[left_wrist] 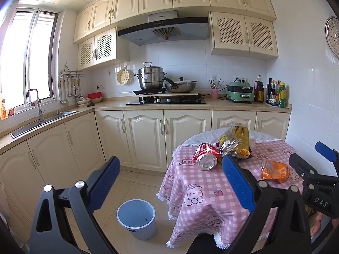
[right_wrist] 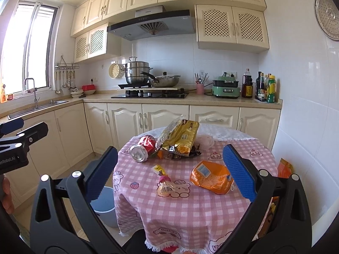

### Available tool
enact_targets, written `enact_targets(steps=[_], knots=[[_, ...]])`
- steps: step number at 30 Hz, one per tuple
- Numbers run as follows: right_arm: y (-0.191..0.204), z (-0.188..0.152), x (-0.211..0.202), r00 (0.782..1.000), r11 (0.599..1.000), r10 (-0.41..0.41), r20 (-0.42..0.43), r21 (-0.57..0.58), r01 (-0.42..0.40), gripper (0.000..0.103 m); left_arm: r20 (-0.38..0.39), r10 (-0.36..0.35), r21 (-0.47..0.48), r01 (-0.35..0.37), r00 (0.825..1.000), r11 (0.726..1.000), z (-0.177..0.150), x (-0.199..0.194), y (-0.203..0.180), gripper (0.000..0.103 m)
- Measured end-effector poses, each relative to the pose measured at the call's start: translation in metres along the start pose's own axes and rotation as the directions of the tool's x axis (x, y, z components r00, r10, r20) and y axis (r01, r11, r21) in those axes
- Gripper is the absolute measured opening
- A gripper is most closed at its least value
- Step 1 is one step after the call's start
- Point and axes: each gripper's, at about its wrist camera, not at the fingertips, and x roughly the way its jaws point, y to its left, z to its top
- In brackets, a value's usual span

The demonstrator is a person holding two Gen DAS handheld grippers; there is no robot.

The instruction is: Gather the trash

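A round table with a pink checked cloth [right_wrist: 190, 207] holds trash: a crushed red can [right_wrist: 143, 148] [left_wrist: 206, 155], a gold snack bag [right_wrist: 180, 136] [left_wrist: 236, 141], an orange wrapper [right_wrist: 209, 177] [left_wrist: 274, 170] and a small candy wrapper [right_wrist: 164, 185]. A light blue bin [left_wrist: 136, 218] [right_wrist: 104, 205] stands on the floor left of the table. My left gripper [left_wrist: 169, 182] is open and empty, above the floor and the table's left edge. My right gripper [right_wrist: 170, 173] is open and empty, above the near part of the table.
Cream kitchen cabinets run along the back and left, with a sink [left_wrist: 44, 120], a stove with pots [left_wrist: 167, 100] and bottles [left_wrist: 275, 93] on the counter. A white tiled wall stands to the right of the table. Another orange bag [right_wrist: 285, 167] sits beyond the table's right edge.
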Motion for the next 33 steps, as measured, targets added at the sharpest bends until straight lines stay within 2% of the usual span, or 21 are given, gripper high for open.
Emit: enact_targets(steps=[7, 9, 12, 15, 17, 20, 24, 27, 28, 30, 32, 33], knots=[[-0.025, -0.012, 0.014, 0.997, 0.998, -0.055, -0.049, 0.034, 0.056, 0.097, -0.072, -0.018, 0.031, 0.021, 0.997, 0.999, -0.006, 0.022, -0.011, 0.095], [-0.035, -0.017, 0.02, 0.995, 0.996, -0.07, -0.067, 0.047, 0.074, 0.097, -0.104, -0.047, 0.039, 0.051, 0.993, 0.998, -0.01, 0.033, -0.017, 0.095], [-0.05, -0.025, 0.028, 0.991, 0.992, -0.101, -0.09, 0.062, 0.107, 0.097, -0.172, -0.131, 0.039, 0.14, 0.976, 0.989, -0.019, 0.054, -0.029, 0.095], [-0.069, -0.035, 0.039, 0.984, 0.986, -0.135, -0.118, 0.086, 0.146, 0.097, -0.265, -0.253, 0.004, 0.263, 0.931, 0.965, -0.03, 0.084, -0.046, 0.095], [-0.08, -0.042, 0.047, 0.978, 0.98, -0.151, -0.141, 0.107, 0.167, 0.097, -0.316, -0.304, -0.024, 0.313, 0.899, 0.949, -0.037, 0.104, -0.059, 0.095], [-0.096, -0.055, 0.06, 0.972, 0.973, -0.164, -0.169, 0.134, 0.187, 0.097, -0.353, -0.364, -0.041, 0.375, 0.862, 0.926, -0.045, 0.128, -0.083, 0.095], [-0.114, -0.067, 0.079, 0.965, 0.962, -0.157, -0.211, 0.188, 0.198, 0.097, -0.395, -0.398, -0.051, 0.413, 0.828, 0.909, -0.053, 0.16, -0.117, 0.095], [-0.129, -0.073, 0.093, 0.965, 0.948, -0.134, -0.226, 0.255, 0.191, 0.097, -0.429, -0.388, -0.057, 0.404, 0.816, 0.913, -0.058, 0.186, -0.138, 0.094], [-0.133, -0.074, 0.098, 0.963, 0.943, -0.132, -0.234, 0.27, 0.195, 0.097, -0.44, -0.387, -0.063, 0.402, 0.81, 0.913, -0.059, 0.19, -0.14, 0.092], [-0.137, -0.076, 0.108, 0.959, 0.934, -0.134, -0.25, 0.292, 0.207, 0.097, -0.474, -0.381, -0.068, 0.398, 0.794, 0.915, -0.062, 0.205, -0.149, 0.067], [-0.142, -0.077, 0.117, 0.956, 0.92, -0.127, -0.263, 0.329, 0.213, 0.097, -0.507, -0.393, -0.093, 0.405, 0.767, 0.91, -0.065, 0.222, -0.155, 0.06], [-0.143, -0.077, 0.121, 0.955, 0.915, -0.126, -0.269, 0.34, 0.217, 0.097, -0.516, -0.397, -0.104, 0.404, 0.76, 0.909, -0.066, 0.226, -0.156, 0.059]])
